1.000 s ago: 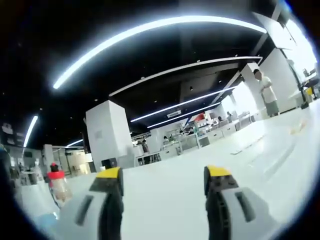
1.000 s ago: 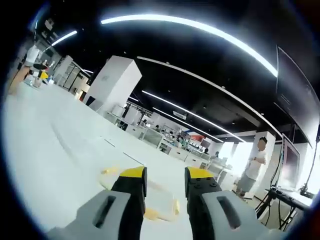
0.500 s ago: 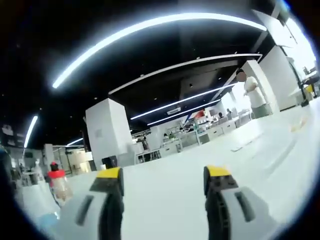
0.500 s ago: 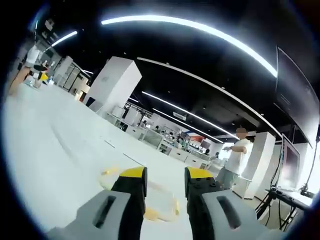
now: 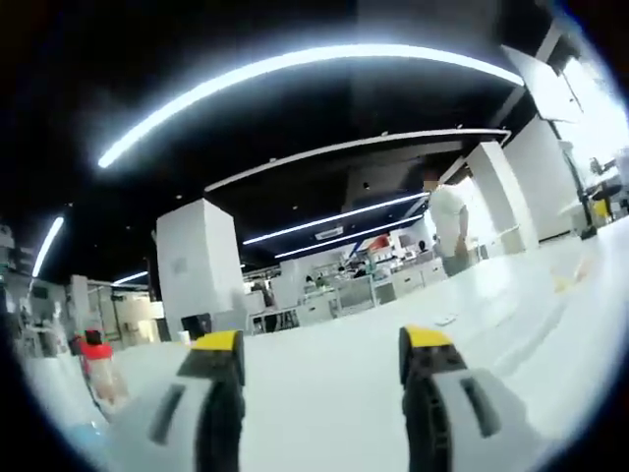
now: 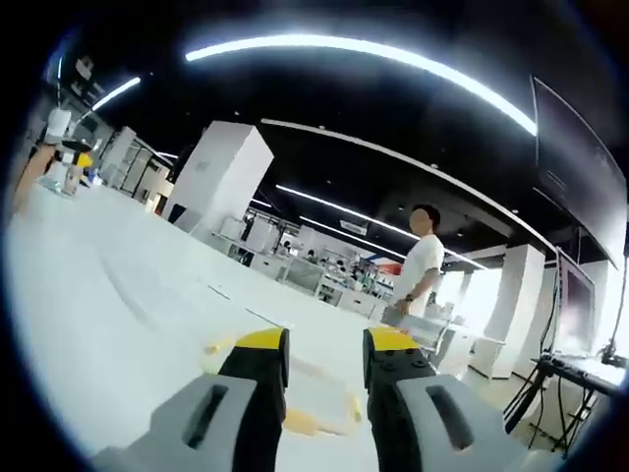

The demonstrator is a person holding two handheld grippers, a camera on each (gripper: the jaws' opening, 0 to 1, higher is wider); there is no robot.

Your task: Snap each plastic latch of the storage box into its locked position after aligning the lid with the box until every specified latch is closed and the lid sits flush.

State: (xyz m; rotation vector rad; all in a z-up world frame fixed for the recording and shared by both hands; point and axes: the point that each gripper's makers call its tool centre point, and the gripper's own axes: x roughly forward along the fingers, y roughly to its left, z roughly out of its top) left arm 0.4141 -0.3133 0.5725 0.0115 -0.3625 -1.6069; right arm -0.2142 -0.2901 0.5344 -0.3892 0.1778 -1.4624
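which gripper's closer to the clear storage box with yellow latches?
Right. The clear storage box with yellow latches lies just beyond the right gripper; from the left gripper, its yellow parts sit far off.

Right gripper [image 6: 324,354] jaws hide most of a clear yellow-latched storage box [image 6: 314,423], outline washed out low centre; a red-capped bottle [image 5: 96,366] at lower left of the left gripper view is blurred, edge-cut.
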